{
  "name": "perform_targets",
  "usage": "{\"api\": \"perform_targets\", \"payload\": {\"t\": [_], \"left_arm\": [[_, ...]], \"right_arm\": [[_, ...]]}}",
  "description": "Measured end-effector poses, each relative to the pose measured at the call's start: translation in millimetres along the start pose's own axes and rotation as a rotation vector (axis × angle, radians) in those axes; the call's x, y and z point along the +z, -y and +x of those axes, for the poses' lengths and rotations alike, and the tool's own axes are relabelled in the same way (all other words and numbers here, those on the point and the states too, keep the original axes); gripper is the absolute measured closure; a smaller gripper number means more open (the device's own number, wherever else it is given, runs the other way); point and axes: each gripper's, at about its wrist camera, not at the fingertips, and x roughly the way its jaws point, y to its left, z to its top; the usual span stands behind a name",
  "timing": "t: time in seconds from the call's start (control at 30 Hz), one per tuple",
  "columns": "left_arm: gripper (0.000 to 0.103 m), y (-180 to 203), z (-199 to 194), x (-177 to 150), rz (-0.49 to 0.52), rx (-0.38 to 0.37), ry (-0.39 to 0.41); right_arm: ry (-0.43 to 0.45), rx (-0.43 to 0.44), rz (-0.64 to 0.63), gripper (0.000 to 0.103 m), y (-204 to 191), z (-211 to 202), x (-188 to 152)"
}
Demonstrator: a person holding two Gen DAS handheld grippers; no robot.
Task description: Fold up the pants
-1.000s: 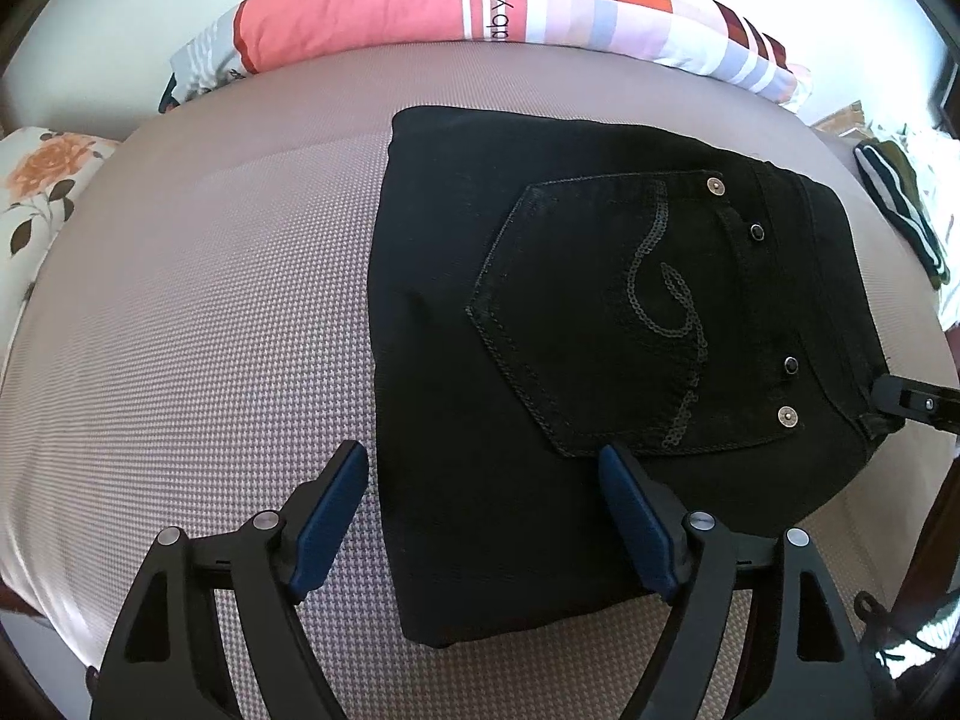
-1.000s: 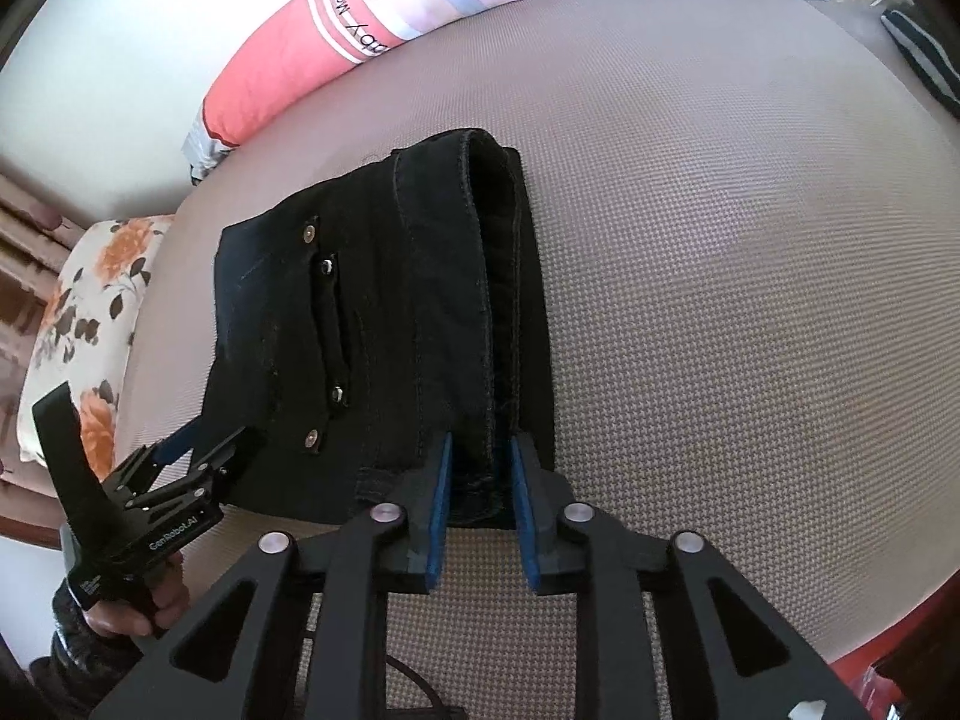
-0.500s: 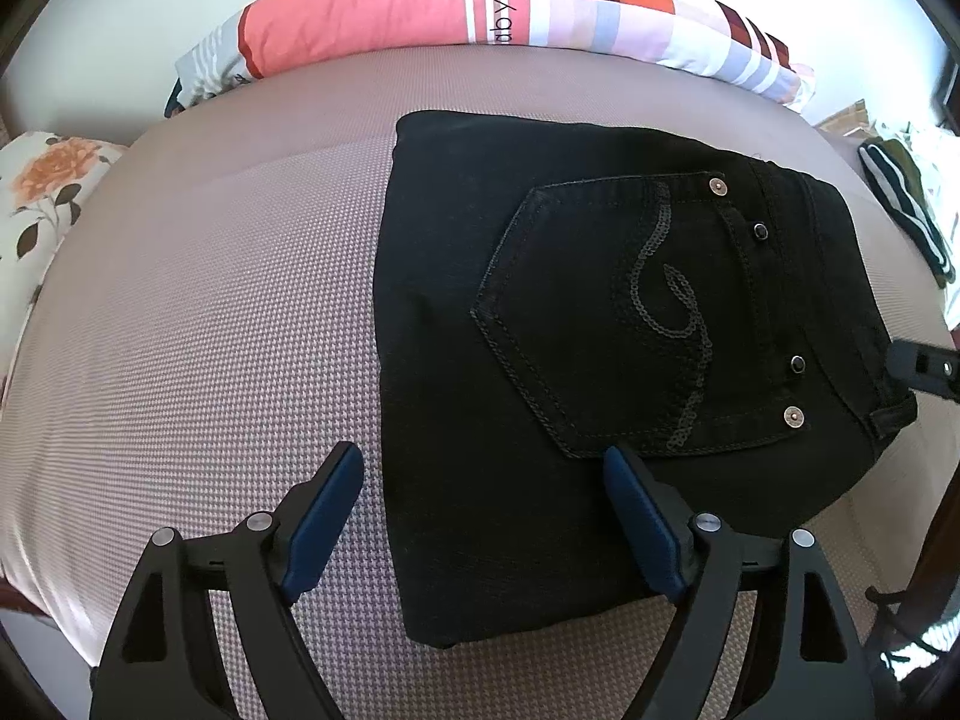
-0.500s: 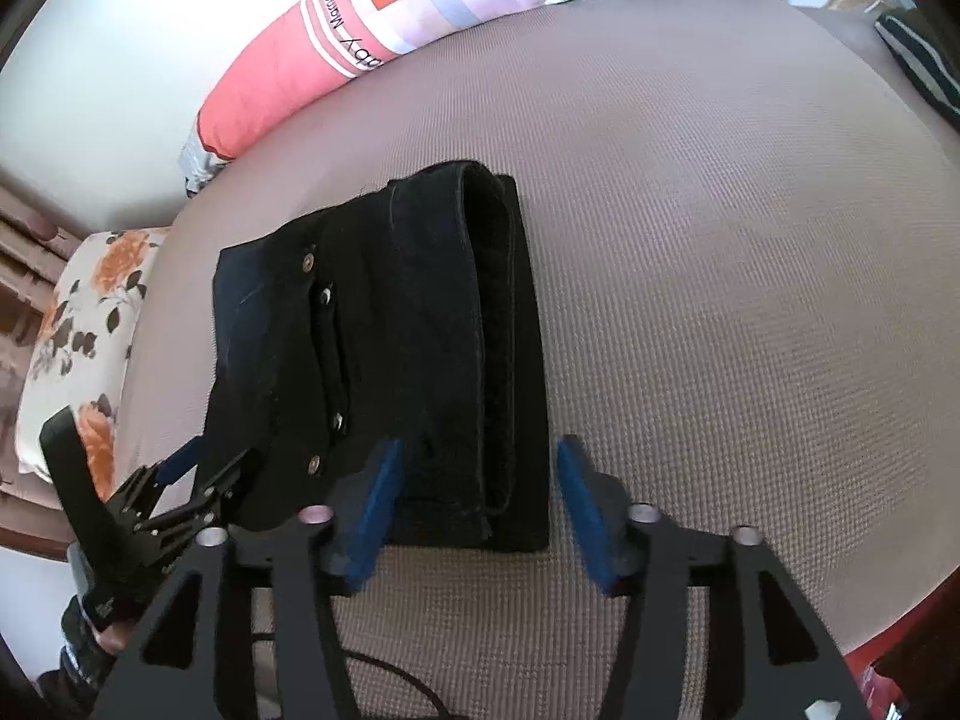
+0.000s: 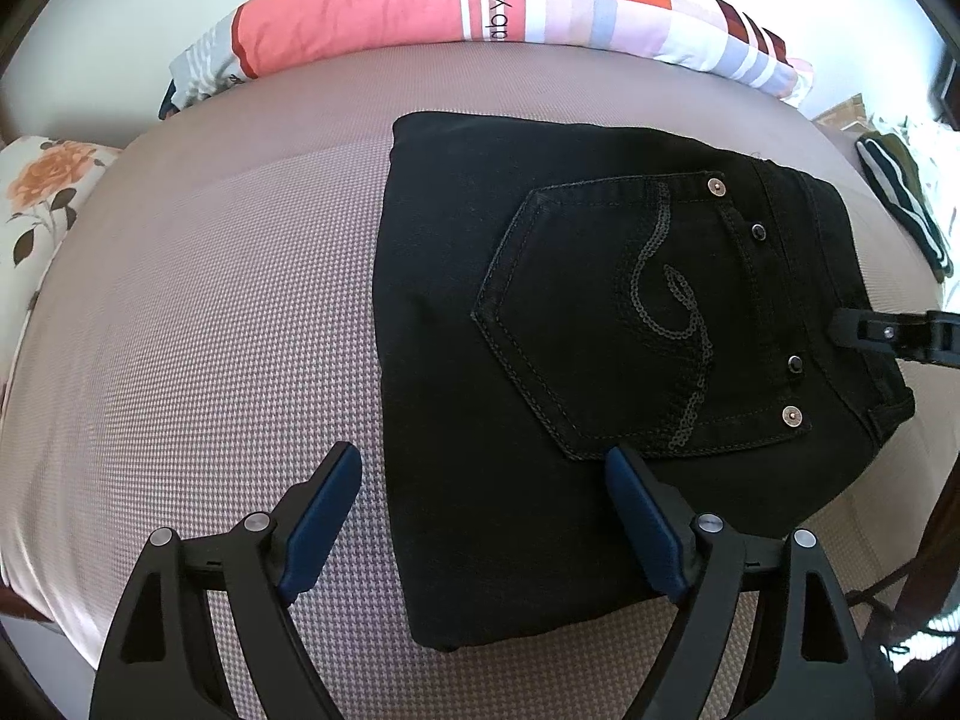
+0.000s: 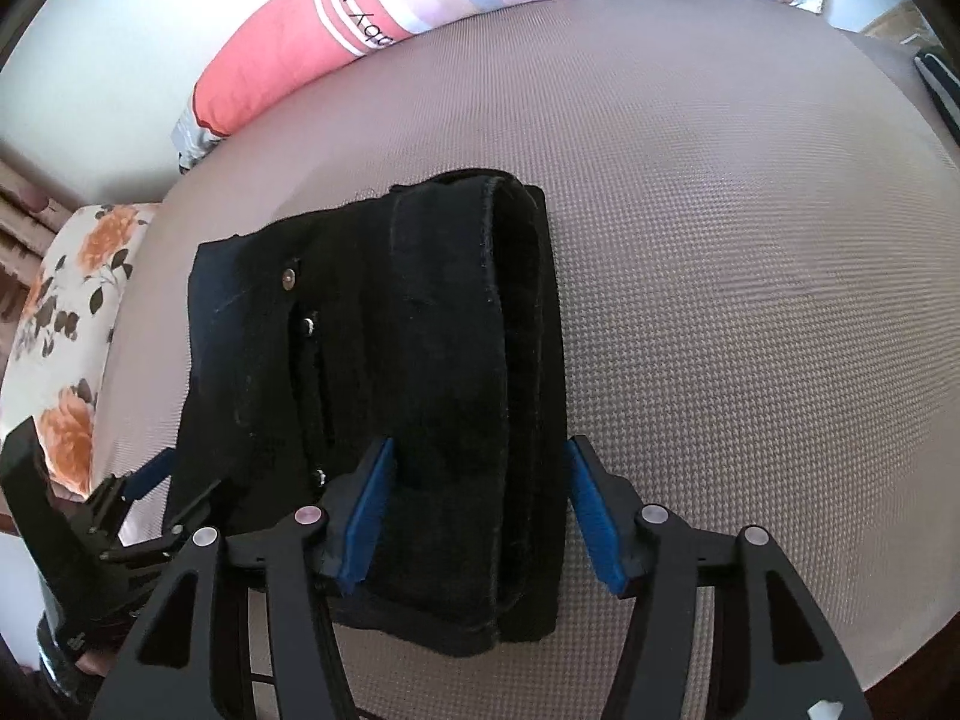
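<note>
Nearest in the left wrist view, the left gripper (image 5: 483, 519) stands wide open, its blue pads (image 5: 321, 516) spread apart with nothing between them; one pad sits over the bed's mattress (image 5: 198, 324), the other over the near edge of the black pants (image 5: 540, 360). In the right wrist view the right gripper (image 6: 480, 516) is likewise open, its pads (image 6: 591, 516) straddling the thick folded end of the pants (image 6: 420, 390) without clamping it; whether either pad brushes the cloth is hard to judge from here.

The pants lie folded into a compact rectangle on the mattress, back pocket (image 5: 630, 324) facing up with its sequin swirl and metal rivets showing. The right gripper's tip (image 5: 888, 333) reaches the waistband side at the view's right edge.

Beyond, a long pink and checked pillow (image 5: 480, 6) runs along the wall. A floral cushion (image 5: 36, 204) sits at the left, and a striped garment (image 5: 900, 204) lies at the far right.
</note>
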Motion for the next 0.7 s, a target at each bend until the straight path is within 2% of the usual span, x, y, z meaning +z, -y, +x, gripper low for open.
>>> {"api": "perform_targets", "payload": {"t": [0.23,0.33,0.43,0.7], "left_arm": [[0.019,-6.4,-5.5,3.6,-0.003,0.009,0.008],[0.019,-14.3,-6.2,5.7,-0.023,-0.008,0.002],[0.019,-27.2,-7.3,9.1,-0.074,-0.061,-0.009],[0.019,-68.4,3.0,26.1,-0.244,-0.211,-0.055]], "right_arm": [[-0.019,0.056,0.009,0.047,11.3,9.0,2.0],[-0.031,0.091,0.014,0.048,15.1,13.1,4.8],[-0.04,0.128,0.007,0.048,18.8,14.9,6.4],[-0.104,0.357,0.039,0.048,46.1,23.5,15.5]]}}
